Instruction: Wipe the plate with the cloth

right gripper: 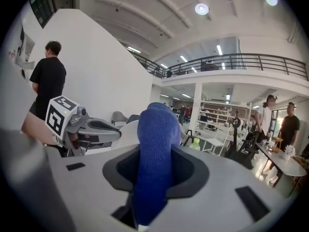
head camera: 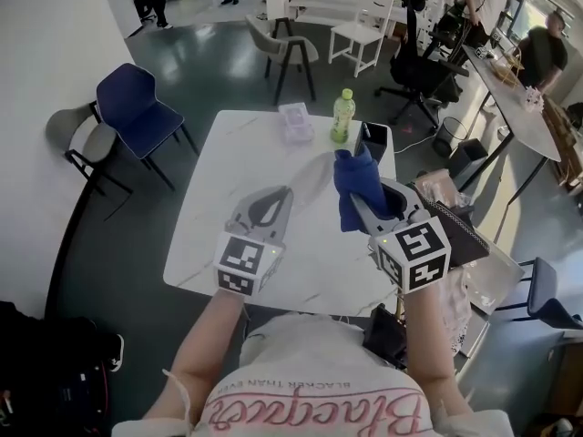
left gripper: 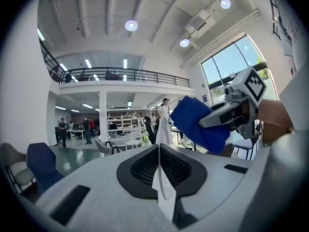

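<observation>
My left gripper point(head camera: 284, 192) is shut on the rim of a thin white plate point(head camera: 312, 178), held up on edge over the white table point(head camera: 209, 235). In the left gripper view the plate point(left gripper: 162, 182) shows as a narrow white sliver pinched between the jaws. My right gripper point(head camera: 357, 204) is shut on a blue cloth point(head camera: 353, 188), which stands up from its jaws just right of the plate. In the right gripper view the cloth point(right gripper: 154, 149) fills the jaw gap, with the plate point(right gripper: 126, 133) and the left gripper point(right gripper: 113, 134) off to the left. Cloth and plate look slightly apart.
A green bottle point(head camera: 342, 116), a clear plastic box point(head camera: 296, 122) and a black object point(head camera: 373, 140) stand at the table's far edge. A blue chair point(head camera: 137, 107) and a grey chair point(head camera: 86, 139) sit to the left. A bag point(head camera: 444, 197) lies at the right.
</observation>
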`<state>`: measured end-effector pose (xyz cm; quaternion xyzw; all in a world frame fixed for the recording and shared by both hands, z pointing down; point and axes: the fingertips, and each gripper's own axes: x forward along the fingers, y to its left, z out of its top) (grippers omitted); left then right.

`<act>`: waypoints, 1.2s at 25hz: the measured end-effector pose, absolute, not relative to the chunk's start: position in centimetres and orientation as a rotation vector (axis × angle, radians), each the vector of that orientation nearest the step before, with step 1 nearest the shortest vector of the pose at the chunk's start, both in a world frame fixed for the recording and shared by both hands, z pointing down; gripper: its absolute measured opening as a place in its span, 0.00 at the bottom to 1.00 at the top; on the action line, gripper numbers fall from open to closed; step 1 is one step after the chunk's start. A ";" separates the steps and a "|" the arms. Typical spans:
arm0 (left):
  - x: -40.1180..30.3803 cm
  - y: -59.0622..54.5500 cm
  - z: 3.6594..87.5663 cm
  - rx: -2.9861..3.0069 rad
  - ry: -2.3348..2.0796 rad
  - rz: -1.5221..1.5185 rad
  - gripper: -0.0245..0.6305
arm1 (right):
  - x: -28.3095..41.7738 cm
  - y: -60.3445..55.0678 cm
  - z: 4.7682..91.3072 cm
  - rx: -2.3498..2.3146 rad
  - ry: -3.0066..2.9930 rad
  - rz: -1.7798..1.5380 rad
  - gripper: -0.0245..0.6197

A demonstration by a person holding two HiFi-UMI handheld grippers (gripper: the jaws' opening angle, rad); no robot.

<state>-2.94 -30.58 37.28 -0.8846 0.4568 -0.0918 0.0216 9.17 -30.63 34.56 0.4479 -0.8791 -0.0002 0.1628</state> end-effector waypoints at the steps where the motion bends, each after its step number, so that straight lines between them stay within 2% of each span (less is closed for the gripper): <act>1: -3.1 -30.8 37.1 -2.765 1.452 -0.255 0.05 | 9.1 -30.4 34.5 1.291 -2.510 -0.003 0.22; 9: -4.4 -31.4 37.0 -2.897 1.685 -0.036 0.05 | 9.3 -28.8 35.0 1.465 -2.542 0.128 0.22; 30: -3.7 -30.8 36.4 -2.878 1.688 0.022 0.05 | 8.8 -28.4 36.1 1.571 -2.525 0.124 0.22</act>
